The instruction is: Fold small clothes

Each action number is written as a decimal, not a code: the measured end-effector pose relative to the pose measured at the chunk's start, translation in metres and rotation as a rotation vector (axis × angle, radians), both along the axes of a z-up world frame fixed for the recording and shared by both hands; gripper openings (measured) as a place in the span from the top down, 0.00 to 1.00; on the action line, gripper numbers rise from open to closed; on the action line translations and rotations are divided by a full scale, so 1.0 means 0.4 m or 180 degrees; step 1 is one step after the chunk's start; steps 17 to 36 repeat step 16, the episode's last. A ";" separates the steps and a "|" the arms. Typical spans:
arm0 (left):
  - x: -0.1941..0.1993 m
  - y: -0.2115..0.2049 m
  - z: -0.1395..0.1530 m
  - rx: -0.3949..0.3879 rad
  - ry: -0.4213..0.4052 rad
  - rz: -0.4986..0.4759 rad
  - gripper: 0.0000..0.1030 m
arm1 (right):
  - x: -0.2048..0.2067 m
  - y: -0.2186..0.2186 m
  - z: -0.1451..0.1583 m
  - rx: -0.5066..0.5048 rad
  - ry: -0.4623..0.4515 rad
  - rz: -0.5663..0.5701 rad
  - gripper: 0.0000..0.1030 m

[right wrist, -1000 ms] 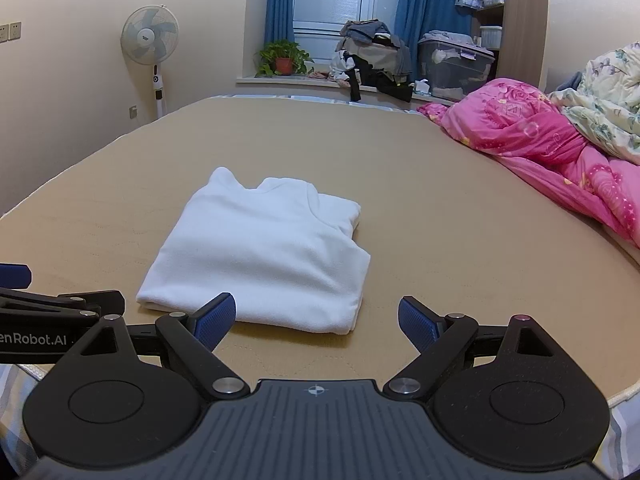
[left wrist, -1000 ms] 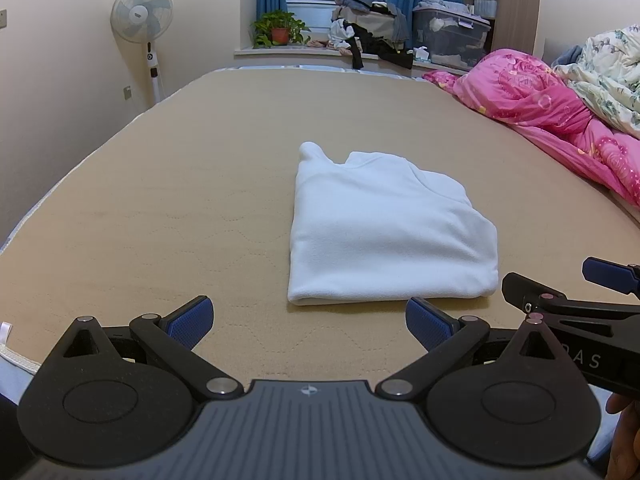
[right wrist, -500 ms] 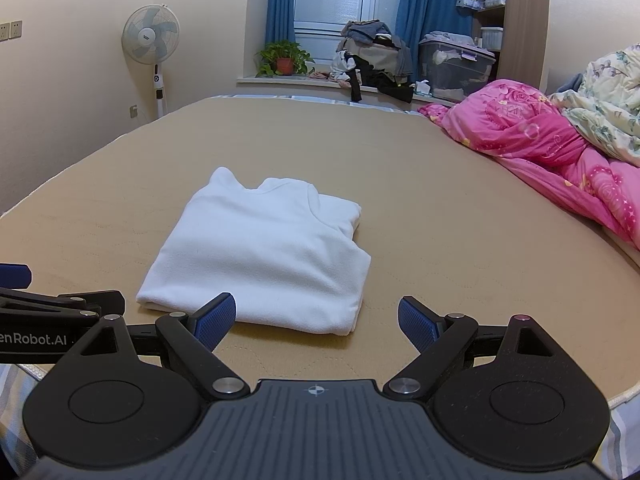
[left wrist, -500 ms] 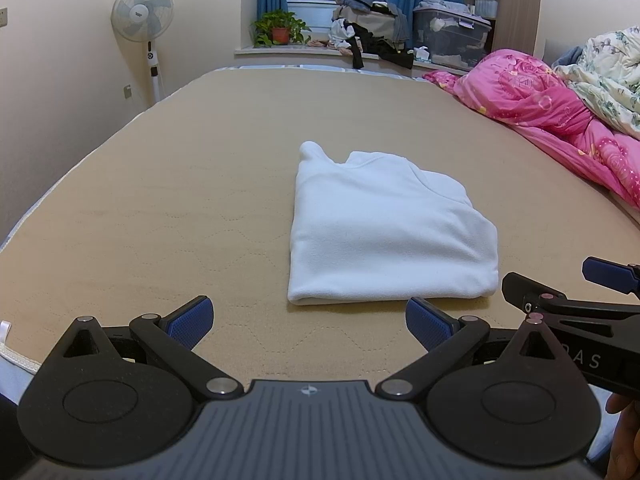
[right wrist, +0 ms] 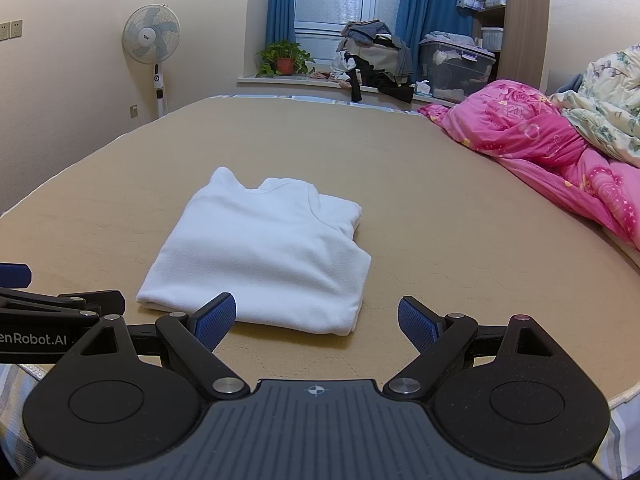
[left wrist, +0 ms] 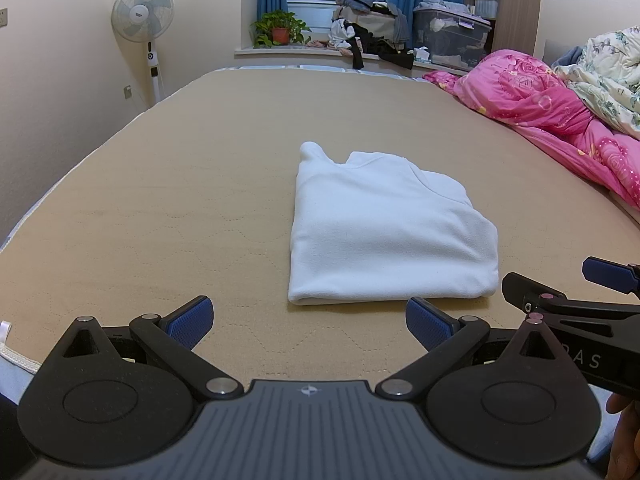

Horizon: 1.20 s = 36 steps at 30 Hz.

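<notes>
A small white garment (left wrist: 384, 236) lies folded into a neat rectangle on the tan mattress (left wrist: 180, 184); it also shows in the right wrist view (right wrist: 264, 256). My left gripper (left wrist: 310, 322) is open and empty, hovering just short of the garment's near edge. My right gripper (right wrist: 316, 320) is open and empty, also just short of that near edge, its left fingertip (right wrist: 216, 320) overlapping the fold in view. Each gripper shows at the edge of the other's view.
A pink quilt (left wrist: 560, 128) and a floral duvet (left wrist: 608, 76) are heaped along the bed's right side. A standing fan (left wrist: 144, 20) is at the far left wall. A plant, a clothes pile (left wrist: 368, 32) and a storage box sit on the window ledge.
</notes>
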<state>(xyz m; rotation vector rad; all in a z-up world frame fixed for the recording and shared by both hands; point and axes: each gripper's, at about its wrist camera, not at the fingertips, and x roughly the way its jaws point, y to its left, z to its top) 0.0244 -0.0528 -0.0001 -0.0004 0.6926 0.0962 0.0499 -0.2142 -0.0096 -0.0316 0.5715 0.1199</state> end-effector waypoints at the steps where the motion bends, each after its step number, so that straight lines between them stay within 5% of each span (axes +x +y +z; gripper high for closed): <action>1: 0.000 0.000 0.000 0.0003 -0.0001 -0.0001 0.01 | 0.000 0.000 0.000 0.0000 -0.0002 0.0000 0.14; 36: 0.000 -0.002 0.002 0.0000 0.0000 0.0009 0.01 | 0.000 0.000 0.000 -0.0003 -0.0001 -0.0001 0.14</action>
